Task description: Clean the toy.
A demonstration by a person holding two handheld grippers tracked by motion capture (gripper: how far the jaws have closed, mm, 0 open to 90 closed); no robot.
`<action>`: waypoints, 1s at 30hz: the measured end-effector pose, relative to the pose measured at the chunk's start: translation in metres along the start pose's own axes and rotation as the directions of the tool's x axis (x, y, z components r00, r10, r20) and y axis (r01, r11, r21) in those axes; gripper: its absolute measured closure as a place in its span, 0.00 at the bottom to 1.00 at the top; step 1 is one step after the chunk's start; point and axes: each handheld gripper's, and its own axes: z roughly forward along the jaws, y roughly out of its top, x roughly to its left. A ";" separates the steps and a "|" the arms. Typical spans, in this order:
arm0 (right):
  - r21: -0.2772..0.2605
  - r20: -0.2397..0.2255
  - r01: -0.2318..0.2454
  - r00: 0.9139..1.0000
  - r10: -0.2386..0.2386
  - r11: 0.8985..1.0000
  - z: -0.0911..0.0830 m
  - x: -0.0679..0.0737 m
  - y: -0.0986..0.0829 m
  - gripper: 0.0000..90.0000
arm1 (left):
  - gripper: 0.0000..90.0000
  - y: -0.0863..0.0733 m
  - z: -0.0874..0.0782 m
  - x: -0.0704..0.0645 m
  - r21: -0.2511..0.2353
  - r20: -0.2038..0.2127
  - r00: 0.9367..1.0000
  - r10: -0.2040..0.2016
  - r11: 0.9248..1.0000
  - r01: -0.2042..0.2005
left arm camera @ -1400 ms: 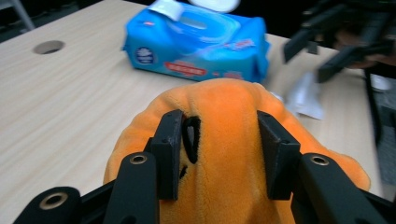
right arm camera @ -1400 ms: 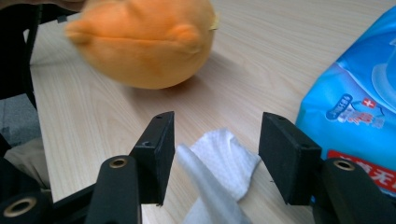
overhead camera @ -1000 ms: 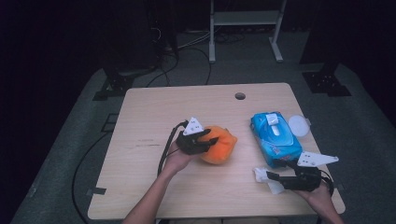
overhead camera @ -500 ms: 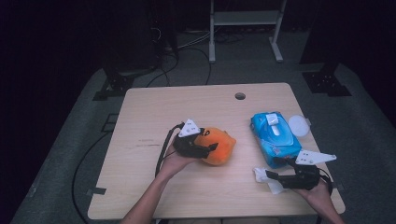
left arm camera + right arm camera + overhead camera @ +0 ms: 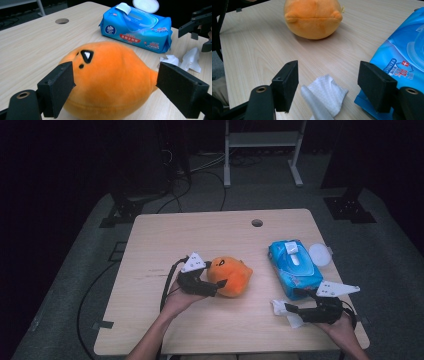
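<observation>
An orange plush toy (image 5: 231,276) with a small black face lies on the wooden table (image 5: 200,235). My left gripper (image 5: 215,274) is open, one jaw on either side of the plush toy (image 5: 110,82); I cannot tell if the jaws touch it. A crumpled white tissue (image 5: 280,308) lies near the front right. My right gripper (image 5: 291,312) is open just over it, and the tissue (image 5: 324,96) sits between and below the jaws. A blue wet-wipes pack (image 5: 295,270) lies beside it, flap lifted.
A round white lid (image 5: 320,254) rests by the pack's far right corner. A cable hole (image 5: 257,223) sits at the table's far edge. A white shelf frame (image 5: 262,142) stands on the floor beyond. Cables trail off the left gripper.
The plush toy has turned a little so its face shows, and the left gripper has shifted slightly with it. The right gripper has stayed over the tissue.
</observation>
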 end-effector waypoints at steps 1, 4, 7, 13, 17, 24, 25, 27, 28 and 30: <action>0.000 0.001 0.001 1.000 -0.001 1.000 0.000 0.000 0.000 0.35 | 0.16 -0.001 -0.002 0.000 0.000 -0.002 1.000 -0.002 1.000 0.002; -0.002 0.003 0.003 1.000 -0.003 1.000 -0.001 0.000 -0.001 0.35 | 0.15 -0.005 -0.007 0.001 -0.005 -0.007 1.000 -0.004 1.000 0.004; -0.001 0.004 0.001 1.000 -0.001 1.000 -0.001 0.000 -0.001 0.35 | 0.15 -0.008 -0.011 0.001 -0.008 -0.010 1.000 -0.009 1.000 0.009; -0.001 0.004 0.002 1.000 -0.002 1.000 0.000 0.001 -0.001 0.34 | 0.15 -0.017 -0.021 0.000 -0.017 -0.017 1.000 -0.017 1.000 0.016; 0.001 0.003 0.003 1.000 -0.003 1.000 0.000 0.001 -0.001 0.34 | 0.15 -0.024 -0.028 0.001 -0.017 -0.023 0.999 -0.022 1.000 0.021; 0.002 0.003 0.005 1.000 -0.005 1.000 0.000 0.002 -0.001 0.34 | 0.15 -0.036 -0.036 0.001 -0.006 -0.036 0.999 -0.030 1.000 0.030; 0.002 0.003 0.004 1.000 -0.004 1.000 0.000 0.002 -0.001 0.33 | 0.15 -0.038 -0.037 0.001 -0.003 -0.037 0.999 -0.033 0.999 0.033; 0.001 0.003 0.004 1.000 -0.004 1.000 0.000 0.002 -0.001 0.33 | 0.15 -0.041 -0.038 0.001 -0.005 -0.037 0.999 -0.037 0.999 0.037; 0.001 0.002 0.004 1.000 -0.004 1.000 0.000 0.002 -0.001 0.33 | 0.15 -0.044 -0.039 0.001 -0.001 -0.039 0.999 -0.038 0.999 0.038; 0.001 0.003 0.003 1.000 -0.003 1.000 0.000 0.002 -0.001 0.33 | 0.15 -0.046 -0.040 0.000 0.002 -0.038 0.998 -0.040 0.999 0.040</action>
